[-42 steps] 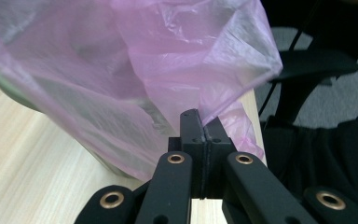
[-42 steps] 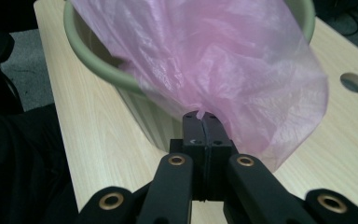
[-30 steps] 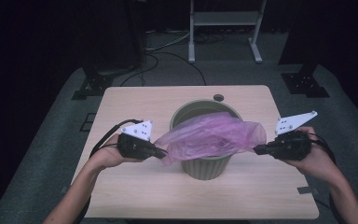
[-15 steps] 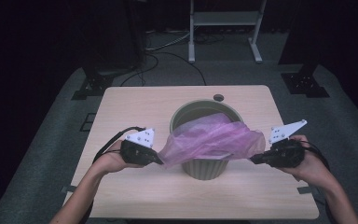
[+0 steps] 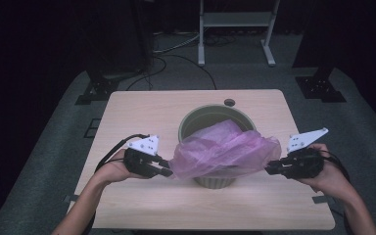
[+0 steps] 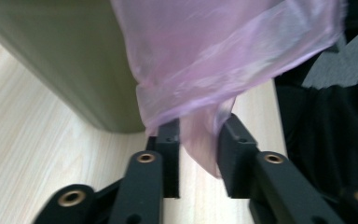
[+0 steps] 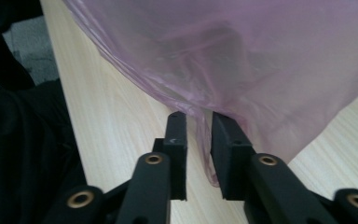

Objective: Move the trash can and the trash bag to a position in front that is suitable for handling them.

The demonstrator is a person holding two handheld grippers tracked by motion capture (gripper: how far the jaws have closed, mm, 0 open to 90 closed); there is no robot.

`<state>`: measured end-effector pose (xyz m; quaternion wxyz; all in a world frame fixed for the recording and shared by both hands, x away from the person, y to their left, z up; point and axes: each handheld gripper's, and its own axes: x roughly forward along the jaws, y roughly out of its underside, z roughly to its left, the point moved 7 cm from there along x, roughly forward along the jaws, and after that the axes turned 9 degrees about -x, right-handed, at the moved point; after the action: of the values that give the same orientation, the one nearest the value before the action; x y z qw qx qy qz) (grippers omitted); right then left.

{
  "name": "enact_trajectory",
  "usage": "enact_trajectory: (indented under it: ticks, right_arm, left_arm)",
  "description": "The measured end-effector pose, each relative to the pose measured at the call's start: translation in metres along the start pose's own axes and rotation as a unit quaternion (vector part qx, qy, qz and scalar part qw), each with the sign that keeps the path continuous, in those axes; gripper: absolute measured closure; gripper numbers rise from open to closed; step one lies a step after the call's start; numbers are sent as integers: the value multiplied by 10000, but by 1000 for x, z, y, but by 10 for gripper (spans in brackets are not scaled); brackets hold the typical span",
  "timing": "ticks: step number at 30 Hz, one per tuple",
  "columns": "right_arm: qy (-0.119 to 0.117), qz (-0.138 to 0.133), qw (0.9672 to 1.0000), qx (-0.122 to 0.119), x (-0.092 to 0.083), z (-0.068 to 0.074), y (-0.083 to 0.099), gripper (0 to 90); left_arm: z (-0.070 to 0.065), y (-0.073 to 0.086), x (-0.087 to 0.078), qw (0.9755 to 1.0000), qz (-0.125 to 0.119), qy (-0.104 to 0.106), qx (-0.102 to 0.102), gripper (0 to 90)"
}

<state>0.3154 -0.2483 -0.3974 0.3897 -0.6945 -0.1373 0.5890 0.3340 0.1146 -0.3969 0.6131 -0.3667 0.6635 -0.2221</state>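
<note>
Pink bag (image 5: 225, 152) over bin (image 5: 210, 117), opposite edges in left gripper (image 5: 169, 172) and right gripper (image 5: 269, 169) fingers.

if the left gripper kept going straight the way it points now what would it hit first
Probably the pink plastic bag, since a fold of it already hangs between the left gripper jaws. Just behind that is the side wall of the olive-green bin, though depth is hard to judge here.

1. The pink bag (image 5: 225, 149) covers the front rim of the green bin (image 5: 203, 117) and hides its inside.
2. In the left gripper view the bin (image 6: 70, 60) is cut off by the top edge.
3. The bag (image 7: 242, 51) runs past the top and right edges in the right gripper view.
</note>
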Motion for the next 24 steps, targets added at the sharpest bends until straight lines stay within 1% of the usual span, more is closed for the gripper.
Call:
enact_trajectory:
  ticks: [4,5,7,9,10,13,16,17,18,20,22,24]
  right_arm:
    - [6,-203,9997,-117,-14,10,-6,707]
    - [21,-238,9996,-147,-17,11,-7,696]
    - [59,-308,9993,-180,-23,15,-10,681]
    - [77,-405,9989,-224,-28,17,-13,660]
    - [107,-458,9986,-248,-30,18,-15,655]
    - [232,-563,9976,-319,-34,20,-21,634]
    - [397,-677,9960,-420,-37,20,-29,588]
    - [483,-727,9951,-471,-38,19,-32,575]
    - [551,-772,9942,-508,-39,18,-35,563]
    - [684,-879,9920,-589,-41,17,-42,528]
    - [836,-909,9901,-672,-44,15,-48,508]
    - [940,-928,9887,-706,-45,13,-52,500]
  left_arm:
    - [-4,-4,-15,9997,-230,15,-37,606]
    - [-6,-5,-18,9996,-283,51,-34,591]
    - [-9,-6,-23,9994,-336,51,-13,568]
    - [-12,-7,-28,9991,-405,134,4,549]
    - [-13,-7,-29,9991,-416,120,-6,546]
    - [-13,-8,-34,9988,-487,60,-25,535]
    - [-11,-10,-38,9984,-552,-48,-64,496]
    - [-10,-12,-39,9982,-585,-87,-94,477]
    - [-9,-13,-41,9981,-591,-134,-95,470]
    - [-7,-16,-45,9973,-686,-215,-111,469]
    - [-5,-18,-48,9965,-767,-295,-153,468]
    - [-3,-20,-50,9959,-816,-356,-185,467]
